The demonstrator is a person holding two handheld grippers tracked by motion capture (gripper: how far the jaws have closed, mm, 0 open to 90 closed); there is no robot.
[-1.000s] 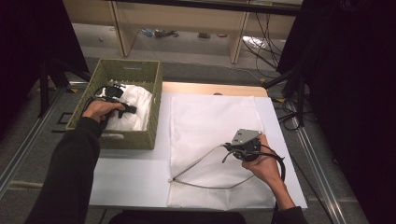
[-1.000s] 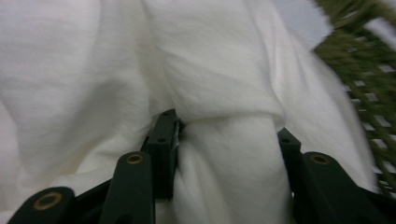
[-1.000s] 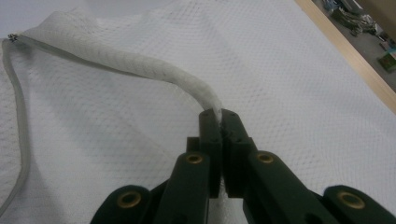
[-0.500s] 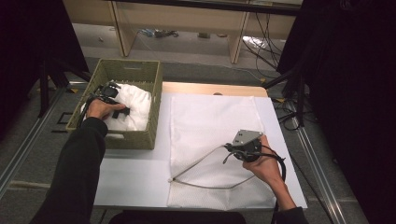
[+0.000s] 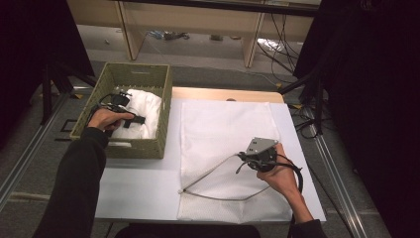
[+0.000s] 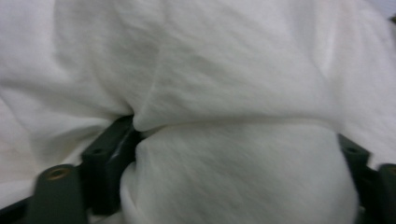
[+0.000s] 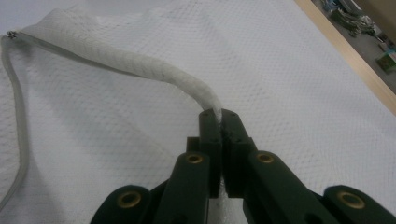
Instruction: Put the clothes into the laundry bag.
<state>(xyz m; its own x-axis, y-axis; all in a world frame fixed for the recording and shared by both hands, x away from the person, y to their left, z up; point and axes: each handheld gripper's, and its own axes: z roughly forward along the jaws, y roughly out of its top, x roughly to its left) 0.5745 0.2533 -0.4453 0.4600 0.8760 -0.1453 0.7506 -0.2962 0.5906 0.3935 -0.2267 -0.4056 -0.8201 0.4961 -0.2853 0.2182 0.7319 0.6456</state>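
Observation:
A white mesh bag [image 5: 223,129] lies flat on the table, its zipped mouth toward the near edge. My right gripper [image 5: 243,156] is shut on the upper edge of the bag's mouth [image 7: 140,65] and lifts it off the lower layer; the pinch shows in the right gripper view [image 7: 219,114]. The grey zipper [image 7: 14,93] curves away at the left. In the green basket [image 5: 133,148], my left gripper [image 5: 140,119] is pushed into crumpled white cloth [image 5: 148,106]. Its jaws stand wide and have just been closing, with a bulge of cloth [image 6: 233,177] between them.
The white table [image 5: 133,183] has bare room left of the bag, in front of the basket. Wooden shelves [image 5: 198,20] stand beyond the far edge. Cables [image 5: 307,109] and dark stands flank the table on both sides.
The left hand has shifted slightly over the cloth in the basket. The right hand has held still with the bag's edge.

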